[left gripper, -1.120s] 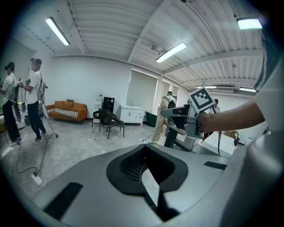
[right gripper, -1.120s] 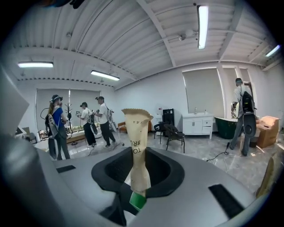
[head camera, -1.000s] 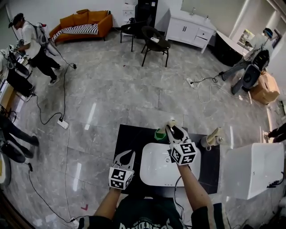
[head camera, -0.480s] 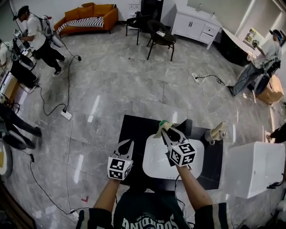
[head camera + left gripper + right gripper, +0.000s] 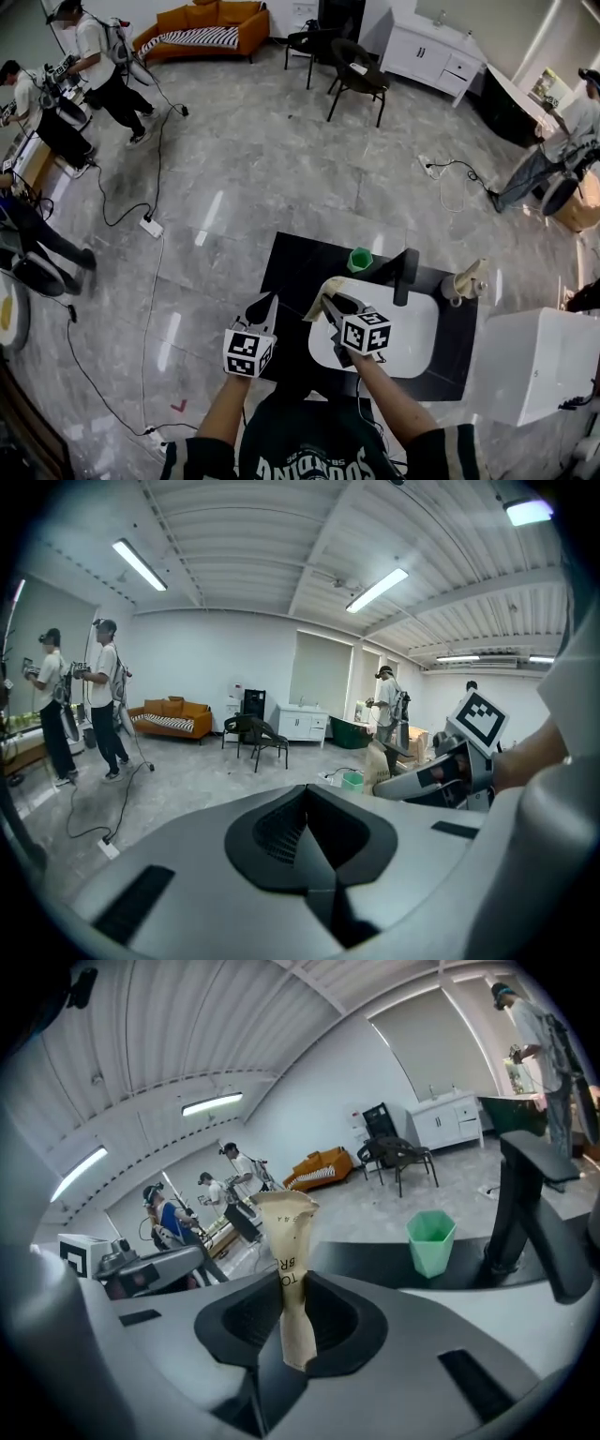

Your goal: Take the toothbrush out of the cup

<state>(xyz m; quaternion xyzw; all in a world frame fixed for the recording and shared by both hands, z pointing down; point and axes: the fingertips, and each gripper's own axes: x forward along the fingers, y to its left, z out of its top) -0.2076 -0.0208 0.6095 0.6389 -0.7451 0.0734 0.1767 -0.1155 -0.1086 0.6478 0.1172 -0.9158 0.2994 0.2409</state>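
The right gripper point(image 5: 327, 301) has its jaws nearly together, pinching the lower end of the toothbrush point(image 5: 286, 1269). The jaws have just been closing a little further on it. The toothbrush is in a tan paper wrapper and sticks up from between the jaws, tilted. It is out of the green cup point(image 5: 360, 260), which stands upright and well apart from it on the black countertop point(image 5: 286, 272), beside the black faucet point(image 5: 405, 274). The gripper hangs over the left edge of the white sink basin point(image 5: 417, 330). The left gripper point(image 5: 263, 304) has its jaws pressed together with nothing between them, just left of the basin.
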